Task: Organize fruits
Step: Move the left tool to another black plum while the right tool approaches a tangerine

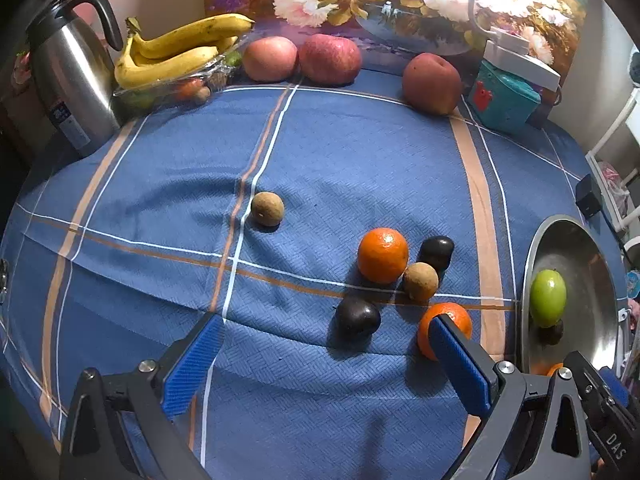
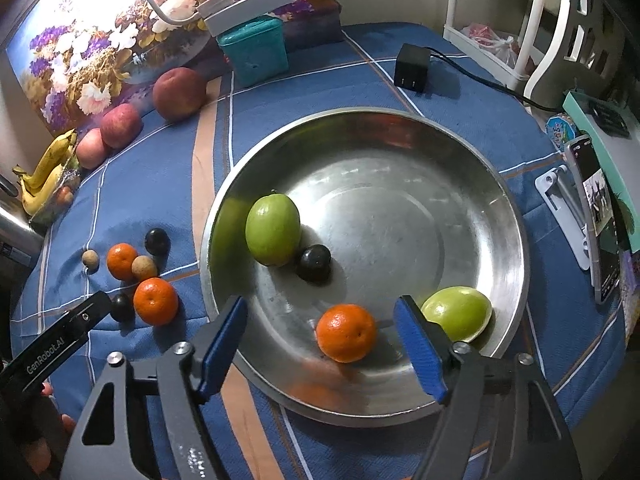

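On the blue checked cloth lie two tangerines, two dark plums and two small brown fruits. My left gripper hangs open over this cluster with nothing between its pads; its right finger hides part of the nearer tangerine. The steel bowl holds two green fruits, a dark plum and a tangerine. Over the bowl's near side my right gripper stands open, its pads clear of that tangerine.
Three red apples, bananas on a clear tray and a steel kettle line the back edge. A teal box, a black charger with its cable, and a phone on a stand surround the bowl. A white rack stands at the back right.
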Motion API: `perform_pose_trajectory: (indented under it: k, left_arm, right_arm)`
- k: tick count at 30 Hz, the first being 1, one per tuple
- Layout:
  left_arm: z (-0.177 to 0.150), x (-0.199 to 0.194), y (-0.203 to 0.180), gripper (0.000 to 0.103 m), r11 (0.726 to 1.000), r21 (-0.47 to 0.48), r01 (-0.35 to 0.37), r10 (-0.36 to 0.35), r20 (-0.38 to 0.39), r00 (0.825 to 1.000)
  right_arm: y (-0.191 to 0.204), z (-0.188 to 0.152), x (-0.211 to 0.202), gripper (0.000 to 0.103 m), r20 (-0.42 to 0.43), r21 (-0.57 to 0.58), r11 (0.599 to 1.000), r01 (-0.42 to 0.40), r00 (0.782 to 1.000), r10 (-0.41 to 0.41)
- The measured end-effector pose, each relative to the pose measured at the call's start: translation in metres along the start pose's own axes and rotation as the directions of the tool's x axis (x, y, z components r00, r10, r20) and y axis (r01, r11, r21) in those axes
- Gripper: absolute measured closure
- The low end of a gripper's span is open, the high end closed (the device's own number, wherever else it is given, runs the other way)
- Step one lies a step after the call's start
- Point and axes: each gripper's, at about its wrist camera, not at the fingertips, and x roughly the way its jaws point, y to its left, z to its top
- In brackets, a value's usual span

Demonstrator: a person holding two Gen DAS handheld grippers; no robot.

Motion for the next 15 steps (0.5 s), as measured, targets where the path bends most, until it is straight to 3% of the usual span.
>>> perform_pose_trajectory:
  k: [1, 7, 15]
  left_arm:
    - [0.0000, -0.0001, -0.0003, 0.000, 1.000, 0.003, 0.001, -0.001, 0.003, 1.000]
    - [-0.0004, -0.0001, -0.0023, 0.000, 1.000, 0.017, 0.003, -0.003, 0.001, 1.000]
    - [-0.0004, 0.0002, -0.0040, 0.000, 0.999, 0.031, 0.013, -0.013, -0.006, 1.000]
  right_arm:
    - [-0.0002, -0.0002, -0.0002, 0.013, 0.007, -0.003, 1.000, 0.007, 1.000, -0.007]
    - [0.0010, -0.0007, -0.0035, 0.006, 0.043, -0.023, 0.999, 0.025, 0.999, -0.024]
    - [0.0017, -0.0008, -0.0051, 0.006, 0.068, -0.011, 1.000, -0.002, 0.998, 0.002]
